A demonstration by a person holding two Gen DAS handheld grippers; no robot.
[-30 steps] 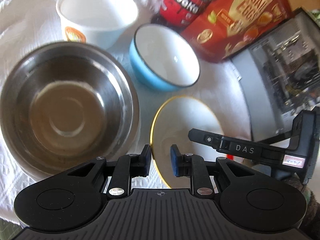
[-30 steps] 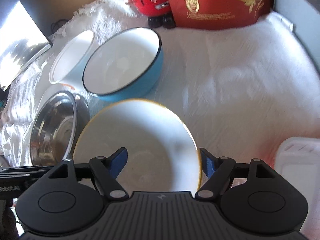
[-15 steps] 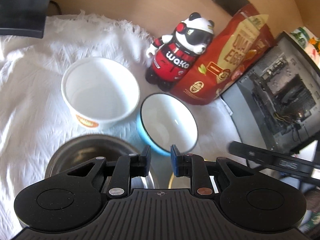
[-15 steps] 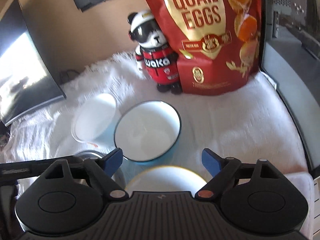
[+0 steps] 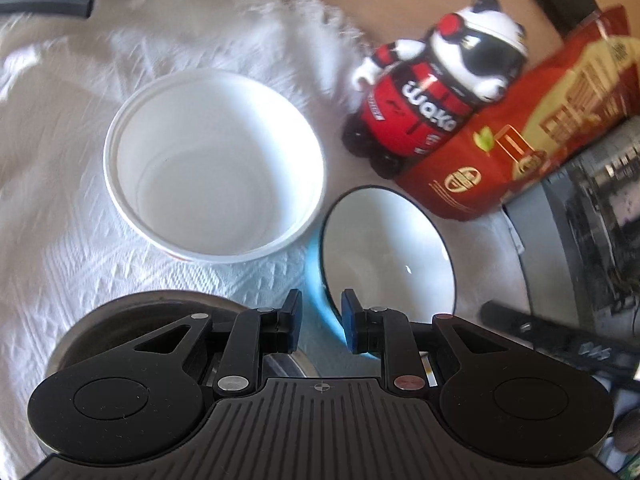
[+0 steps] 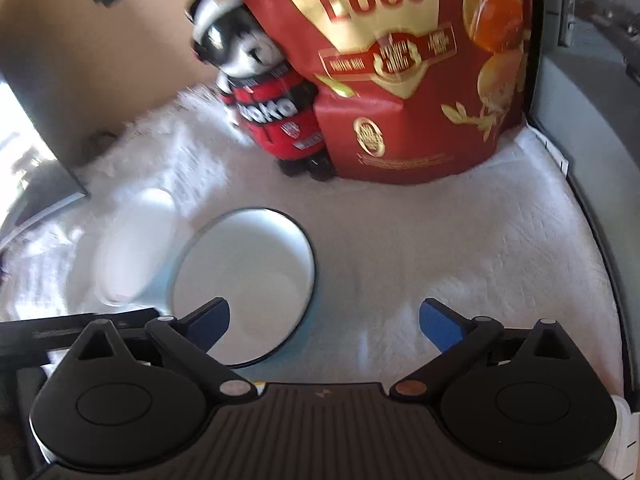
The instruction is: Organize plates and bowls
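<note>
1. A white textured cloth (image 5: 72, 240) covers the surface; a tan wall stands behind.
2. The left gripper (image 5: 320, 320) has its jaws nearly closed, a narrow gap between them, holding nothing.
3. Just ahead of it sits a blue round bowl with a white inside (image 5: 384, 252), mouth upward; a white plastic tub (image 5: 212, 164) lies ahead-left, and a steel bowl (image 5: 132, 312) is under its left finger.
4. The right gripper (image 6: 324, 320) is spread wide and empty, the blue bowl (image 6: 244, 284) by its left finger.
5. Beyond stand a panda figurine (image 6: 272, 108) and a red quail-egg pouch (image 6: 408, 80).

Bare white cloth (image 6: 460, 248) open from 12 to 3 o'clock of the right gripper (image 6: 324, 320). Blocked at 12 by red snack bag (image 6: 404, 80) and panda figure (image 6: 272, 108); at 10 by blue bowl (image 6: 244, 280) and white bowl (image 6: 132, 248), standing just beside each other.
</note>
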